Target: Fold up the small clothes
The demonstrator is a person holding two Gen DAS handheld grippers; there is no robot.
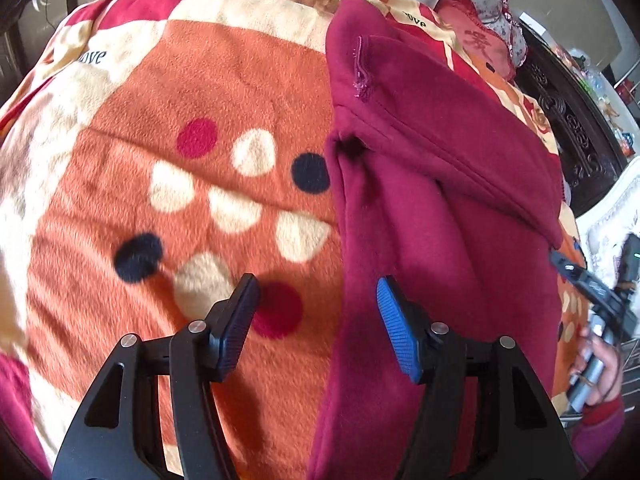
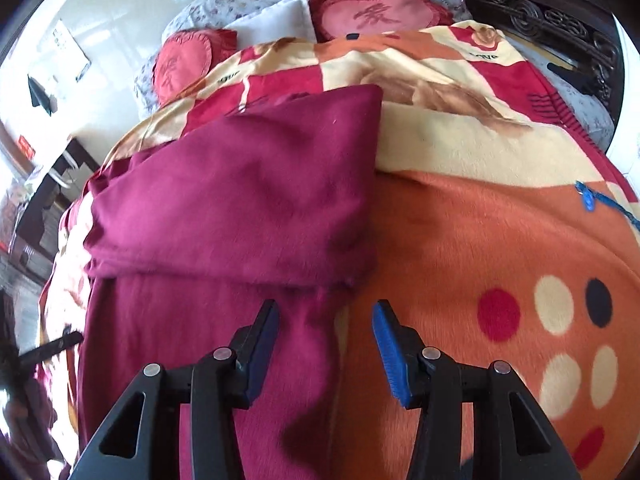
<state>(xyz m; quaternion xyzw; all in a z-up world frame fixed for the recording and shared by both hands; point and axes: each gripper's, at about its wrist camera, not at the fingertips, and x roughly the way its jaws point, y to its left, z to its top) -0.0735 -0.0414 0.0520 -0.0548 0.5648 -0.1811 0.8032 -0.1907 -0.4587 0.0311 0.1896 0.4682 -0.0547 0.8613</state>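
step: next fold of maroon fleece garment [image 1: 432,216] on orange dotted bed blanket [image 1: 160,100] | left hand-held gripper [image 1: 316,320] and right hand-held gripper [image 2: 325,340] both spread, empty | advice: pinch near edges evenly, carry to far fold

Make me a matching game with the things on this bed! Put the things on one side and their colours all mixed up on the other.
Things:
1. garment
2. heart cushion
3. gripper pad
4. middle of the blanket

Colours:
A. blue
B. orange with spots
C. dark maroon
D. pink-red with a frilly edge

Pairs: 1-C, 2-D, 3-A, 4-B
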